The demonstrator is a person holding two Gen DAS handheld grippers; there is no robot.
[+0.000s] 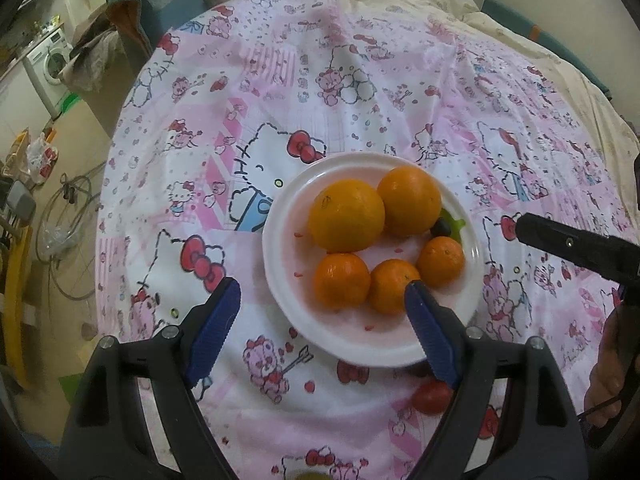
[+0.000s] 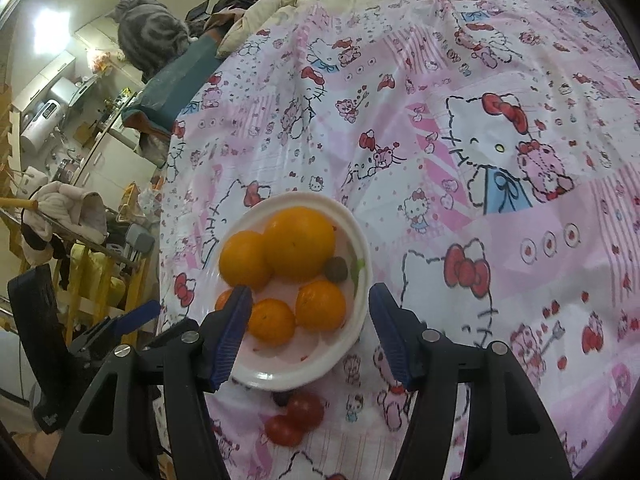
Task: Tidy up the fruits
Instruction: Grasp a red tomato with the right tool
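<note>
A white plate [image 1: 276,240] of oranges [image 1: 346,215] sits on a pink cartoon-print bedsheet [image 1: 360,80]; washing machine [image 1: 50,62] beyond; both jaws gape empty

Both fisheye views are lit by soft, even indoor light, fairly bright over the sheet [image 1: 360,80] and dimmer toward the room at the left. In the right wrist view a blown-out white glare [image 2: 50,34] shows at the upper left. Shadows are faint. The pictures are soft and a little hazy; the oranges [image 1: 346,216] are the sharpest part, while the plate [image 2: 362,240] edge in the right wrist view is smeared. Straight lines bow strongly toward the edges, and dark vignetting fills the corners.
</note>
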